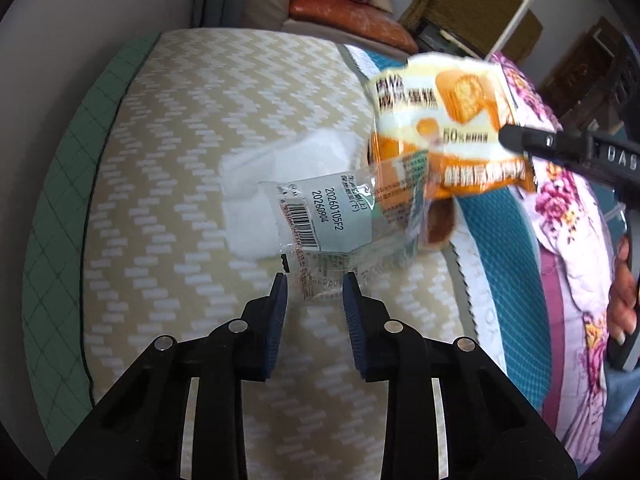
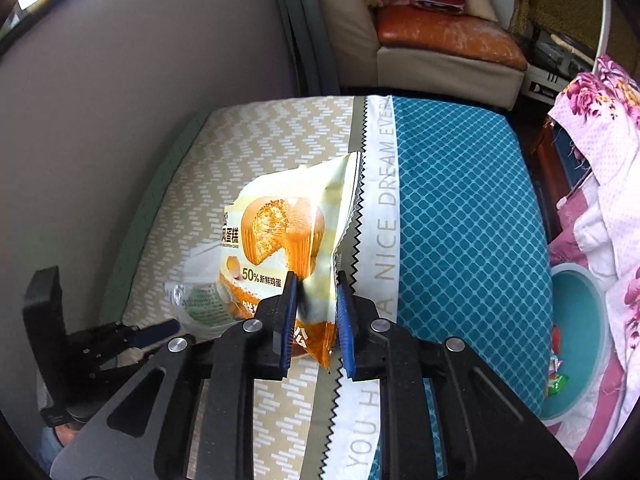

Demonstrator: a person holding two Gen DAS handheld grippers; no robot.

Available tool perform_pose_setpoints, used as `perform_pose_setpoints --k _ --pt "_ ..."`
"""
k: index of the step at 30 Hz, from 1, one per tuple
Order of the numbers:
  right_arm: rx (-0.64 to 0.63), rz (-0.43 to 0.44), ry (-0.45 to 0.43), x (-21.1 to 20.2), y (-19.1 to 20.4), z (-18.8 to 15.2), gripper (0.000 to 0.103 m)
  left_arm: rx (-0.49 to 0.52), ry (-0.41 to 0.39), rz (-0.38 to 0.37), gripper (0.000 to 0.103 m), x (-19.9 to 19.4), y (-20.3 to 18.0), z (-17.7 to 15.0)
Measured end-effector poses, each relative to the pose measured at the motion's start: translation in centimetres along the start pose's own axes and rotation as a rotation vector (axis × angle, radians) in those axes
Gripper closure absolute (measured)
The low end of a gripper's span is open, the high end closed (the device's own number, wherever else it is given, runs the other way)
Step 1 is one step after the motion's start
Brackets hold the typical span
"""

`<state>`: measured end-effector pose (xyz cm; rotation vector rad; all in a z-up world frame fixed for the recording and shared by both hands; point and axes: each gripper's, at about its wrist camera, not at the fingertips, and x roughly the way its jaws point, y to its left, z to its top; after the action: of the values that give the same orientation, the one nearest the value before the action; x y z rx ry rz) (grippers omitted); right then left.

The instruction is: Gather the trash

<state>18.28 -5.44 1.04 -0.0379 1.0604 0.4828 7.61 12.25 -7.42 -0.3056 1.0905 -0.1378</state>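
- Bedding is filling both views: a bed (image 2: 280, 140) under a beige chevron cover and a teal blanket, with a floral quilt (image 2: 600, 120) bunching at its far side.
- The right gripper (image 2: 316, 280) is pinching a yellow-and-orange cake wrapper (image 2: 280, 232) by its lower side edge. The jaws are standing narrow with the foil folded between the pads, and the bag is hanging clear of the cover.
- The left gripper (image 1: 316, 280) is standing narrow too, with its tips either side of the bottom edge of a clear film (image 1: 320, 216) that bears a barcode label. A gap is showing between the pads, so they are not visibly pressing on it.
- The film is running up against the cake wrapper. Whether it is a separate piece I cannot tell.
- A white tissue (image 1: 248, 200) is lying flat on the cover beneath the film.
- Both wrappers are looking nearly weightless, thin, crinkly and slick, so they are likely to be slipping and fluttering rather than resisting.
- A crimped seam or a doubled fold is looking like the best hold. A flat single layer is likely to be sliding out.
- A teal basin (image 2: 580, 280) already holding scraps is sitting beside the bed, probably serving as the bin.
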Motion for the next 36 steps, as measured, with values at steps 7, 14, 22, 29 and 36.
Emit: perform_pose_setpoints --k 7,14,22,29,36 --pt "0.023 0.026 0.005 -2.6 -1.3 -2.3 0.086 0.060 0.083 -0.050 0.073 0.4 -3.0 -3.3" --pt "0.075 0.050 0.036 -3.7 -3.1 -5.7 0.086 0.088 0.065 0.004 0.040 -0.4 -4.8 -4.4" --pt "0.125 0.064 0.045 -4.4 -4.9 -8.8 0.086 0.148 0.048 0.088 0.023 -2.3 -5.4 -5.8" --pt "0.141 0.078 0.019 -5.6 -5.9 -10.1 0.086 0.380 0.115 0.194 0.014 -2.1 -6.9 -7.3" --pt "0.155 0.070 0.033 -6.1 -6.7 -10.2 0.086 0.657 0.163 0.192 0.014 -0.8 -8.8 -6.4"
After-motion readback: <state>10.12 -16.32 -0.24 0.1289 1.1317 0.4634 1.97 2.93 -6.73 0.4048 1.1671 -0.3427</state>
